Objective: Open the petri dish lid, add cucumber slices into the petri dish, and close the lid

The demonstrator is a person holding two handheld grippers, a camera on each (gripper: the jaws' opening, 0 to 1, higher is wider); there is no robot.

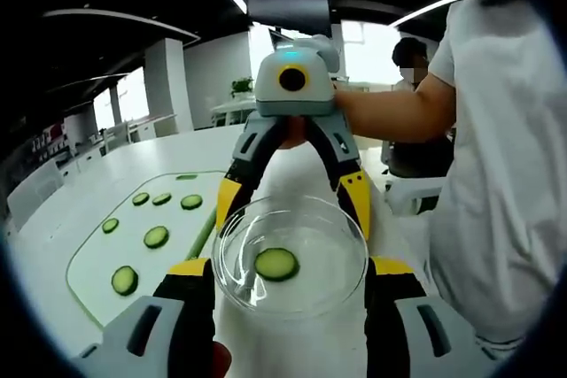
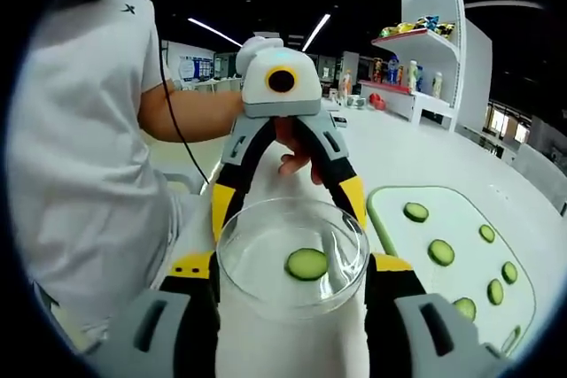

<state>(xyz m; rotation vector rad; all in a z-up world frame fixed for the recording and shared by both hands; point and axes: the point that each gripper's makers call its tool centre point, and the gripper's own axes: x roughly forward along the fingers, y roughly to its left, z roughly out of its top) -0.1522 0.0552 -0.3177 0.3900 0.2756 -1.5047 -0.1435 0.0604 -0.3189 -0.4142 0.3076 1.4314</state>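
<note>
Above the white table (image 1: 292, 179), the two grippers face each other, raised and roughly level, with a clear petri dish (image 1: 292, 256) held between them. In the left gripper view, the left gripper (image 1: 292, 276) has its yellow-tipped jaws spread wide and pressed to opposite sides of the dish rim, while the right gripper (image 1: 292, 192) comes in from across, its jaws also spread and closing on the far rim. The right gripper view gives the mirror of this: own jaws on the near sides of the dish, the left gripper opposite, a hand (image 2: 297, 152) wrapped on its grip. One cucumber slice (image 1: 276, 264) lies flat inside the dish, near its middle. On the table, a pale green-edged cutting board (image 1: 97, 258) carries more cucumber slices (image 1: 156, 236) scattered over its surface, well apart from the dish. A person in a white shirt (image 1: 496, 183) stands at the table edge.
</note>
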